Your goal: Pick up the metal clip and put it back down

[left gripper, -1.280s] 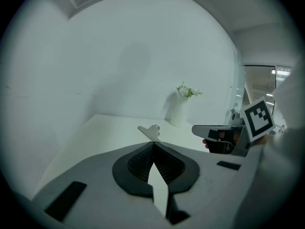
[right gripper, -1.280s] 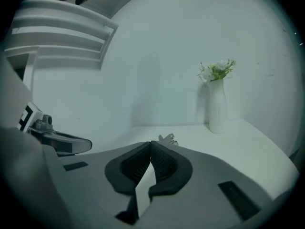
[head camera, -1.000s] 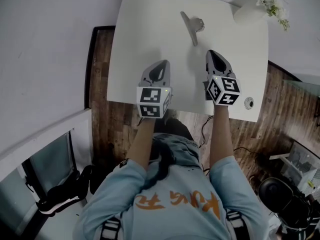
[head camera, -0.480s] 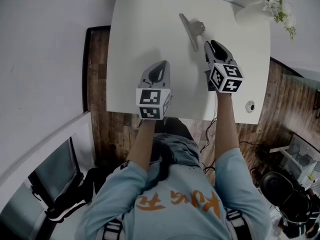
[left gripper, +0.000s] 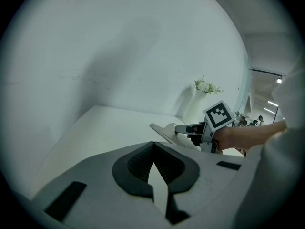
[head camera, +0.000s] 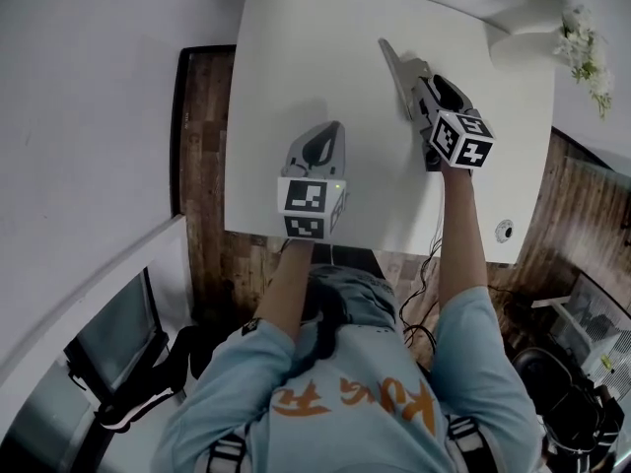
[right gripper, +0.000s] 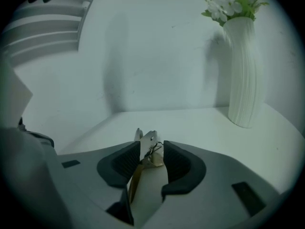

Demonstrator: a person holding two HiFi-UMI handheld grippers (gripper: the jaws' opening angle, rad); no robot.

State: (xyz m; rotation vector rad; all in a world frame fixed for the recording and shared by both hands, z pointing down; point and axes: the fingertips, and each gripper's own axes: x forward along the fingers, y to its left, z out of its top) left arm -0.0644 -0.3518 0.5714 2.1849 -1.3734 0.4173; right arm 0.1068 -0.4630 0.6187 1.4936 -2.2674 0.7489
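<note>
The metal clip (head camera: 391, 61) lies on the white table (head camera: 296, 77) at the far right, its long flat handle pointing away. My right gripper (head camera: 422, 75) has reached over it. In the right gripper view the clip's (right gripper: 148, 147) handle end stands between the black pads (right gripper: 177, 162); the jaws have just been opening and a gap shows on the right side. My left gripper (head camera: 321, 144) hovers over the table's near middle, shut on nothing, its pads touching at the tips (left gripper: 153, 147). From the left gripper view the clip (left gripper: 162, 131) and the right gripper (left gripper: 185, 129) appear ahead to the right.
A white ribbed vase (right gripper: 245, 70) with pale flowers stands at the table's far right corner (head camera: 527, 23). A small round object (head camera: 505, 231) sits by the near right corner. Wooden floor borders the table's left and right edges. A white wall rises behind it.
The right gripper has travelled forward from the table's near part up to the clip and now straddles its near end, with the jaws opened. The left gripper has crept slightly forward.
</note>
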